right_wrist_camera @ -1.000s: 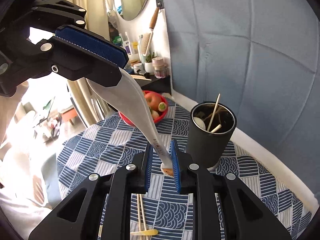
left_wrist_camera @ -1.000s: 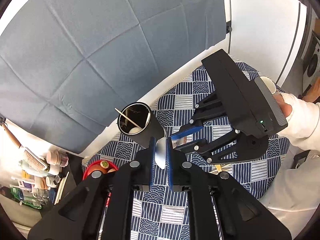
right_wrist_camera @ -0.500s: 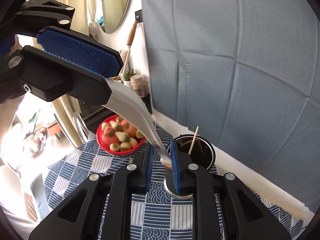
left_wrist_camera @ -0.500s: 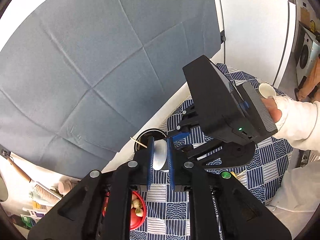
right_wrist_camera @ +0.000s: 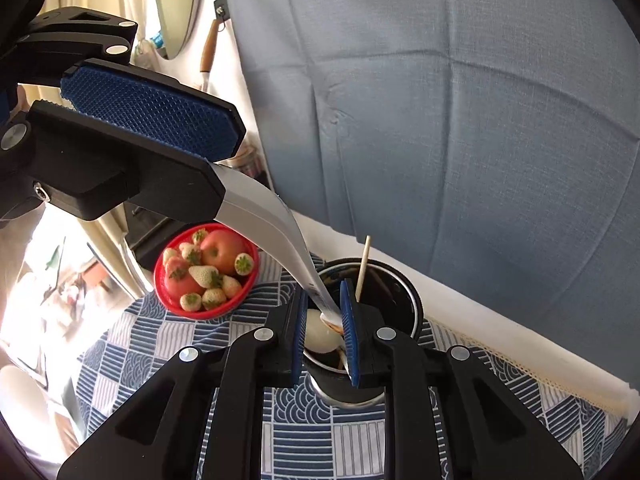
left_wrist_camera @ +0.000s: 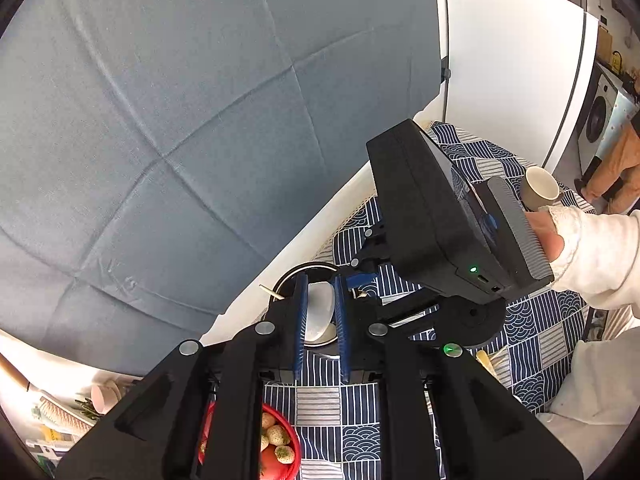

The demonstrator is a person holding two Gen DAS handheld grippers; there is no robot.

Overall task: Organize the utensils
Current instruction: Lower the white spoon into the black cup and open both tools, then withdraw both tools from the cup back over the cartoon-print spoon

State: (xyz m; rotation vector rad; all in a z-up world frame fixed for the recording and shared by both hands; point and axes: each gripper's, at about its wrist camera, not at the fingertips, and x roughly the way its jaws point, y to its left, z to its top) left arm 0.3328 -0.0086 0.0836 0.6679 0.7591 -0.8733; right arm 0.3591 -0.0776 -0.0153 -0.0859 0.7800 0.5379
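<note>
Now both grippers pinch one white spoon [right_wrist_camera: 276, 220]: the left gripper [left_wrist_camera: 320, 316] clamps its wide end, the right gripper [right_wrist_camera: 325, 322] its narrow end. It hangs right over the black utensil cup [right_wrist_camera: 404, 300] at the tablecloth's [right_wrist_camera: 140, 344] back edge, beside the red fruit bowl [right_wrist_camera: 236, 300].

The left gripper [left_wrist_camera: 320, 312] points steeply down, its blue pads [left_wrist_camera: 301, 316] drawn close and pressing the broad end of a white spoon [left_wrist_camera: 318, 312] between them. The right gripper [right_wrist_camera: 325, 326] tilts down too, its jaws nearly closed on the narrow end of the same spoon (so both grippers share one utensil). The person's right hand [left_wrist_camera: 546, 232] wraps the rear of the right gripper, a pale sleeve [left_wrist_camera: 600, 256] covering the wrist. The left hand seems to lie outside both views.
</note>
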